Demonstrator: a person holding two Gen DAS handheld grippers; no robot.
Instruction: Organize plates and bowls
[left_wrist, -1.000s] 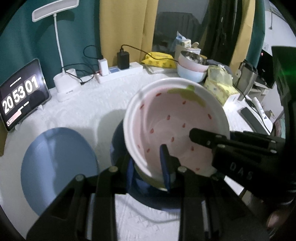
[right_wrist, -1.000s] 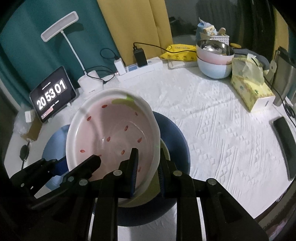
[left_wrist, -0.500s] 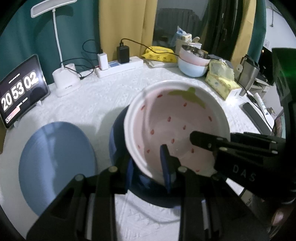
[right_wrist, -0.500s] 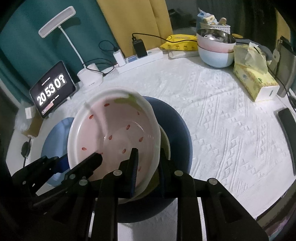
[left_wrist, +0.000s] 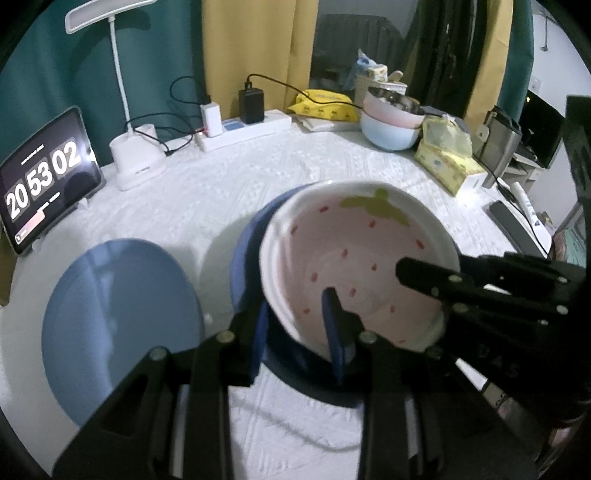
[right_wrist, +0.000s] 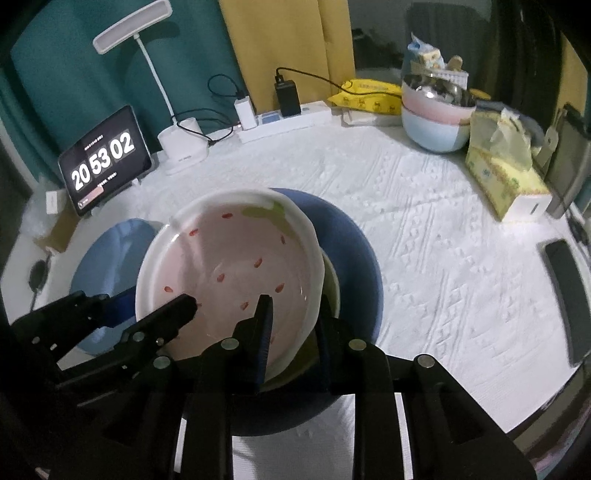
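A white bowl with a pink strawberry-pattern inside is held over a dark blue plate. My left gripper is shut on the bowl's near rim, one finger inside, one outside. My right gripper is shut on the bowl's other rim; it shows in the left wrist view as a black arm. A yellow-green dish lies under the bowl on the dark plate. A light blue plate lies flat to the left.
A tablet clock, a white lamp base, a power strip, stacked pastel bowls and a yellow tissue box line the far edge of the white cloth. A dark remote lies at the right.
Both grippers have lifted the bowl a little and tipped it toward level, with the views pulling back from the table. The plates have not moved.
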